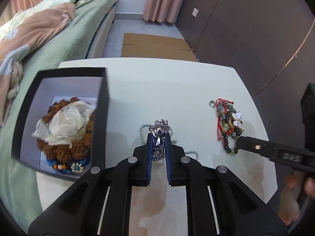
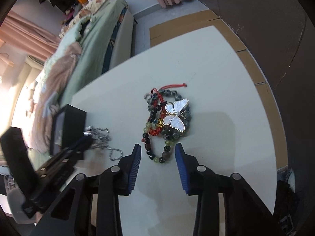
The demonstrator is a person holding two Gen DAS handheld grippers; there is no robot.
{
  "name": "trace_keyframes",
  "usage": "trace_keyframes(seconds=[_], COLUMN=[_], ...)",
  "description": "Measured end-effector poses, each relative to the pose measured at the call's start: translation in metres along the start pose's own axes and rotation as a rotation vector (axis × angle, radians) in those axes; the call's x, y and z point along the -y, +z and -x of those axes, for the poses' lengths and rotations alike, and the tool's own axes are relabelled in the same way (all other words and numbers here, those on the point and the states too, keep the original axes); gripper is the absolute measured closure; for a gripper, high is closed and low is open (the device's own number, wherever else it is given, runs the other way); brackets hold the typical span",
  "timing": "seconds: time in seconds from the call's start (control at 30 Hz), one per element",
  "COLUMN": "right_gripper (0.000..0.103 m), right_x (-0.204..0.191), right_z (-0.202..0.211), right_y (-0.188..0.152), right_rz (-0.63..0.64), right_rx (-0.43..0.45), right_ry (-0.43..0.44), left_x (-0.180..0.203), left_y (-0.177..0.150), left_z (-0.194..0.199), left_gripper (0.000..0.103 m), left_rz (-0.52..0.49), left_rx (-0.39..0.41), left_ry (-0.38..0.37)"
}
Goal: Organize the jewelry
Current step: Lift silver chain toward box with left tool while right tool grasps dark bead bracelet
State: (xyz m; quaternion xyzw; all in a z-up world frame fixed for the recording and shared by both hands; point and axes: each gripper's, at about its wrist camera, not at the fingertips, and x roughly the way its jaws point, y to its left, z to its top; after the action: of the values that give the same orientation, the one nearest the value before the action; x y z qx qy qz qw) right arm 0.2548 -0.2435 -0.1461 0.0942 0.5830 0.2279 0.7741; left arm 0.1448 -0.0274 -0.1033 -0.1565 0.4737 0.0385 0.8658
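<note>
My left gripper (image 1: 158,137) is shut on a silver chain necklace (image 1: 159,131) on the white table (image 1: 157,90); its chain trails out beside the fingers. A black jewelry box (image 1: 59,118) stands open at the left, holding brown bead bracelets, a white flower piece and a silver bangle. A pile of bead bracelets with red cord and a white butterfly brooch (image 2: 176,116) lies to the right (image 1: 228,125). My right gripper (image 2: 157,151) is open, its blue pads either side of the pile's near beads (image 2: 157,151). It also shows in the left wrist view (image 1: 239,142).
A bed with green sheet and blankets (image 1: 39,39) runs along the table's left side. Flattened cardboard (image 1: 155,47) lies on the floor beyond the table. A dark wall (image 1: 246,29) is at the right. The box also shows in the right wrist view (image 2: 69,127).
</note>
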Motion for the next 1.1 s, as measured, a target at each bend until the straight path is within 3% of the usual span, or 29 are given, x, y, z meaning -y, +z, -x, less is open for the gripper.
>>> trace_keyframes(seconds=[0.13,0.17,0.33,0.77,1.1], right_gripper=[0.084,0.093,0.094,0.094,0.094], right_x=[-0.007,-0.01,-0.017,-0.031,-0.028], right_z=[-0.016,-0.016,-0.015,0.037,0.073], right_y=[-0.003,-0.003,-0.003,0.0,0.002], right_rz=[0.021,0.031,0.052,0.037,0.027], right_rx=[-0.027,-0.015,0.007,0.141,0.23], right_ry=[-0.055,-0.07,-0.085,0.063,0.158], left_x=[-0.01,-0.013,-0.019,-0.023,-0.033], left_y=[0.002,0.004,0.013,0.051,0.065], left_z=[0.015,0.02,0.052,0.144,0.17], left_gripper=[0.091,0.091,0.091,0.091,0.091], left_rz=[0.011,0.014,0.011,-0.041,-0.048], left_rx=[0.019,0.027,0.076,0.237,0.291], left_ry=[-0.003,-0.008,-0.023,0.002,0.028])
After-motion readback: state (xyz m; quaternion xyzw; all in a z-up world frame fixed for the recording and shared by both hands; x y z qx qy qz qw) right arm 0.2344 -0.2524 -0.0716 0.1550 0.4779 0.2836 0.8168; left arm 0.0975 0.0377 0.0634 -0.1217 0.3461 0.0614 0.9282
